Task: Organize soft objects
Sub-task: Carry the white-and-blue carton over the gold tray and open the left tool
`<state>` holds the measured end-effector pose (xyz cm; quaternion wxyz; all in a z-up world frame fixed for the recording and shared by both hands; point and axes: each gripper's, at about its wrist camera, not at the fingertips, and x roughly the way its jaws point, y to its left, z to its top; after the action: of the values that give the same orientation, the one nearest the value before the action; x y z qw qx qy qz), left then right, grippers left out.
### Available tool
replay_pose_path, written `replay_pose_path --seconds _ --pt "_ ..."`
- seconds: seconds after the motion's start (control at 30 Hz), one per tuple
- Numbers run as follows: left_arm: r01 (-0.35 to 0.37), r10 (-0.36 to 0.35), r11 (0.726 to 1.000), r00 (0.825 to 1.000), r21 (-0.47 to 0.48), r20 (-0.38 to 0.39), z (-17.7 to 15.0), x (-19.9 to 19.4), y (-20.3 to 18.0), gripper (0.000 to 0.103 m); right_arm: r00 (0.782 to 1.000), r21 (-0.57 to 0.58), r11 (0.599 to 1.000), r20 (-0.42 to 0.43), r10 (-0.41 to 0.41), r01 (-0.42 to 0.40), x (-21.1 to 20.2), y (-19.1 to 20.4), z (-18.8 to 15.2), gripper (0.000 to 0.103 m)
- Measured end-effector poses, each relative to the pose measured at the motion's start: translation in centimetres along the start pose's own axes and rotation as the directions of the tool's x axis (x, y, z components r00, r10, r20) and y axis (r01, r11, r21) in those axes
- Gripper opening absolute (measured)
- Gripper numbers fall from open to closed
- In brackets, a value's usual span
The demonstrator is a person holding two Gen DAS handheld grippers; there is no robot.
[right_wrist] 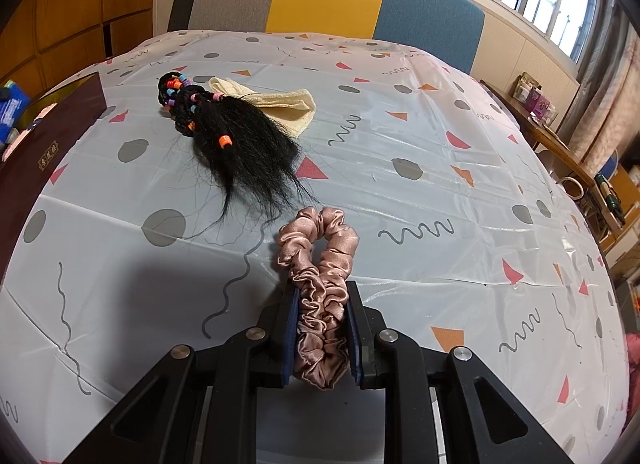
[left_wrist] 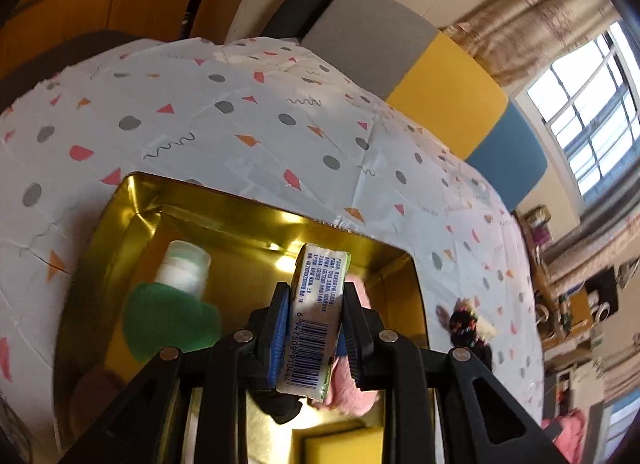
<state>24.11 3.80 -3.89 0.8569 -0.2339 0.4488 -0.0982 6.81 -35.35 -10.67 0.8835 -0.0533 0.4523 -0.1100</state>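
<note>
A small tissue packet (barcode side up) is clamped between the jaws of the left gripper and held over the open gold tin, in which a green item, a pink soft item and a yellow sponge are seen. A pink satin scrunchie is clamped in the right gripper above the patterned tablecloth; a beaded black hairpiece and a cream cloth lie farther off

Both tongs, left and right, clamped, angled downward.
</note>
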Motion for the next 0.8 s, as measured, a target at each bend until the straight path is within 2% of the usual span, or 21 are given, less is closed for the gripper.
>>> replay_pose_path --seconds 0.07,0.17,0.2,0.37,0.5,0.63,0.8 --pt "0.017 -0.017 1.0 1.0 0.0 0.008 0.2 0.4 -0.2 0.025 1.0 0.0 1.0 0.0 -0.002 0.002 0.0 0.0 0.0 0.022" --pt "0.005 -0.005 1.0 1.0 -0.014 0.001 0.3 1.3 0.0 0.025 1.0 -0.001 1.0 0.001 -0.004 0.004 0.0 0.1 0.0 0.022" --pt "-0.006 0.006 1.0 1.0 -0.01 -0.009 0.2 1.6 0.1 0.025 1.0 0.0 1.0 0.001 -0.004 0.004 0.0 0.1 0.0 0.022" --pt "-0.099 0.098 0.995 0.994 -0.028 -0.055 -0.6 2.5 1.5 0.04 1.0 -0.001 1.0 0.001 -0.005 0.005 0.0 0.1 0.0 0.022" --pt "-0.119 0.117 0.993 0.991 -0.017 -0.059 -1.2 2.0 2.4 0.041 1.0 -0.002 1.0 0.001 -0.007 0.007 0.0 0.1 0.0 0.022" --pt "-0.149 0.151 0.988 0.988 0.046 -0.028 -2.0 0.4 2.0 0.041 1.0 -0.005 1.0 0.002 -0.011 0.011 0.0 0.2 0.0 0.022" --pt "-0.196 0.193 0.965 0.981 0.172 0.036 -3.9 -2.2 0.5 0.042 1.0 -0.007 1.0 0.003 -0.015 0.015 0.0 0.2 0.0 0.022"
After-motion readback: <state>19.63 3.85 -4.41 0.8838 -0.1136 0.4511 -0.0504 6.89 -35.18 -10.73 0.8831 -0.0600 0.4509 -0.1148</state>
